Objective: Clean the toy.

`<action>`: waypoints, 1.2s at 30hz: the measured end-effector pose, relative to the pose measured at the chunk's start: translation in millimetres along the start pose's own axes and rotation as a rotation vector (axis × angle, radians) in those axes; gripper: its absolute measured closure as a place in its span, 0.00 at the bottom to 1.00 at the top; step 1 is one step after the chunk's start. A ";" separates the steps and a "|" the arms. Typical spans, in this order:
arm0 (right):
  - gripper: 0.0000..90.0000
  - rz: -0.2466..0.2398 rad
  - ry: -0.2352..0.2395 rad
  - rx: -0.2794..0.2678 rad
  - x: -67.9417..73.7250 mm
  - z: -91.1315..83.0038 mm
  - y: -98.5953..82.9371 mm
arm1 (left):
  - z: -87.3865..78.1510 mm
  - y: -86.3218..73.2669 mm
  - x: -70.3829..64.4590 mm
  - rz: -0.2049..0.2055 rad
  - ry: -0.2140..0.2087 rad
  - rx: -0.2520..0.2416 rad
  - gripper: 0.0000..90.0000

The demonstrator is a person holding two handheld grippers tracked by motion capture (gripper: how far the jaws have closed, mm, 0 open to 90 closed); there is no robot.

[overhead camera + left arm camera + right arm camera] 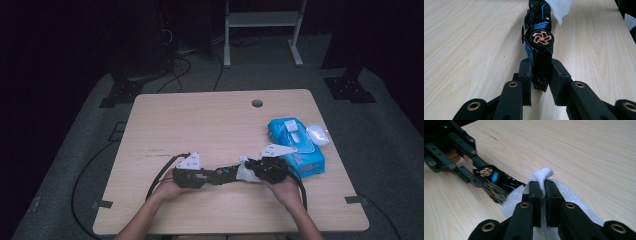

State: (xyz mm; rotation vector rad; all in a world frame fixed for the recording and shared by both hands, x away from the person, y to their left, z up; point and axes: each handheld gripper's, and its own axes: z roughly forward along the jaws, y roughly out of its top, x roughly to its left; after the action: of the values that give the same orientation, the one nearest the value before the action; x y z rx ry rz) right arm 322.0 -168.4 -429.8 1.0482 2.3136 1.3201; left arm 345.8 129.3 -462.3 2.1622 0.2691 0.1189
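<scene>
Toy car's point(496, 185) far end under the white wipe point(564, 195); wipe's lower part behind the gripper.

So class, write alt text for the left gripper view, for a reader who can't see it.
The left gripper clamps its black jaws on one end of a black and blue toy car above a light wooden table. A white wipe touches the car's far end.

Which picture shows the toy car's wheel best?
The left gripper view: the toy car is close, its orange wheel facing the camera. The right gripper view shows the car's side, farther off; the high view shows it tiny between the grippers.
</scene>
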 end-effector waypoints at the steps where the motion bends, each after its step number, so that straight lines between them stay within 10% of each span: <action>1: 0.94 0.010 0.003 -0.006 -2.8 -1.6 -1.4 | 0.2 0.1 -0.1 0.000 0.000 0.000 0.81; 17: 0.94 -0.088 0.117 0.017 42.5 29.2 20.0 | -0.4 -0.1 -0.5 -0.005 -0.002 0.000 0.81; 28: 0.94 -0.009 -0.008 0.005 2.3 -2.3 -0.2 | -3.4 -1.4 0.5 -0.003 0.002 0.002 0.82; 36: 0.94 -0.012 -0.005 -0.002 3.5 -1.8 -1.7 | -3.6 1.3 1.3 -0.020 -0.001 0.015 0.81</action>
State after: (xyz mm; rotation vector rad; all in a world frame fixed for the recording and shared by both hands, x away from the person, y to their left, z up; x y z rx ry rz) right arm 317.7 -167.6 -429.9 1.0339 2.3113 1.3136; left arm 346.6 131.7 -459.2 2.1741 0.2919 0.1040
